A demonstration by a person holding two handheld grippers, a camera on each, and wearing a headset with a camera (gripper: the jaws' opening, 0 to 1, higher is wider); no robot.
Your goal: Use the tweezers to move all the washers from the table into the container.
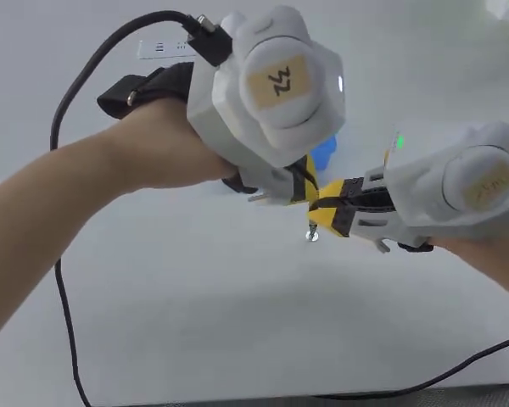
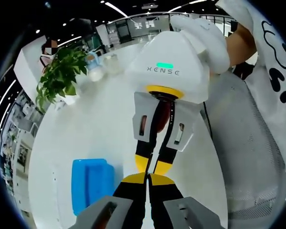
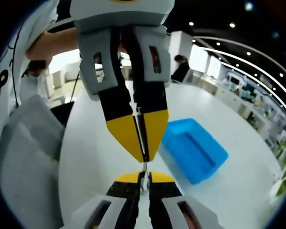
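I have the left tongs (image 1: 305,188) and the right tongs (image 1: 329,210) tip to tip above the middle of the white worktop (image 1: 195,305), their yellow ends almost touching. In the right gripper view a thin strip of metal, the tweezers (image 3: 144,168), runs from between my right tongs' yellow pads up into the yellow pads of the left tongs opposite. Both pairs are pressed together on it, one from each end. In the left gripper view my own jaws stand tight against each other, with the right tongs' tips just beyond them.

From the head view a small silver end of the tweezers (image 1: 312,231) hangs just under the meeting tips, above the worktop. It is too small for me to tell whether it carries a washer.

The blue container (image 1: 324,153) sits on the worktop just behind the tongs, toward the far edge, partly hidden by the left gripper's body. In the right gripper view it lies open, beside and beyond the tips. A black cable (image 1: 64,288) trails along the worktop's left side to the near edge.
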